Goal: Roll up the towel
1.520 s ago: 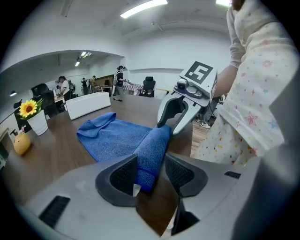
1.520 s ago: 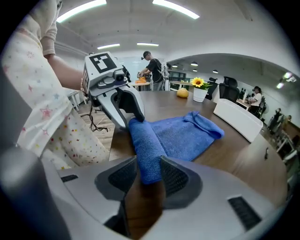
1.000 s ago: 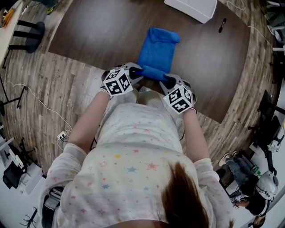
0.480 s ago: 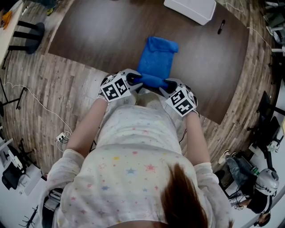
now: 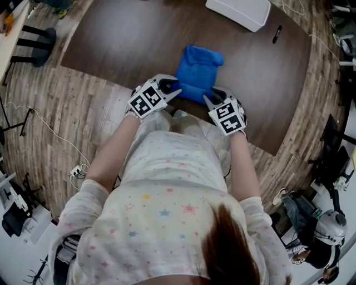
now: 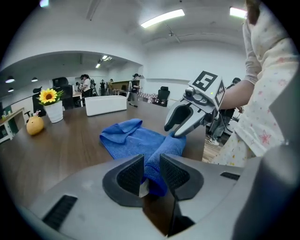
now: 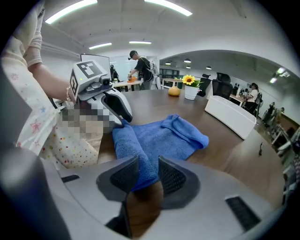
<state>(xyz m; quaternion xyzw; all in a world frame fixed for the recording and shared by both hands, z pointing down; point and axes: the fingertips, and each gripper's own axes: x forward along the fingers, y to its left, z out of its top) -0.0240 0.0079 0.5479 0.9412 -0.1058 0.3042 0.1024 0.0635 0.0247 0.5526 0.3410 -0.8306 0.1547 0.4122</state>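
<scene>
A blue towel (image 5: 199, 67) lies on the dark brown table (image 5: 111, 39), its near end rolled into a thick roll (image 5: 193, 91) and its far edge folded over. My left gripper (image 5: 177, 89) is shut on the left end of the roll (image 6: 157, 159). The right gripper (image 5: 209, 100) is shut on the right end (image 7: 136, 159). Each gripper shows in the other's view, at the opposite end of the roll: the right gripper (image 6: 180, 126) and the left gripper (image 7: 123, 115). The roll lies near the table's front edge, just ahead of the person's body.
A white box (image 5: 239, 10) and a black pen (image 5: 277, 31) lie at the table's far side. A potted sunflower (image 6: 51, 105) and an orange object (image 6: 35, 125) stand further off on the table. Chairs and people are in the room behind.
Both grippers dipped toward the person, then moved away over the towel with the roll between them. The marker cubes have turned, and less flat towel shows beyond the roll.
</scene>
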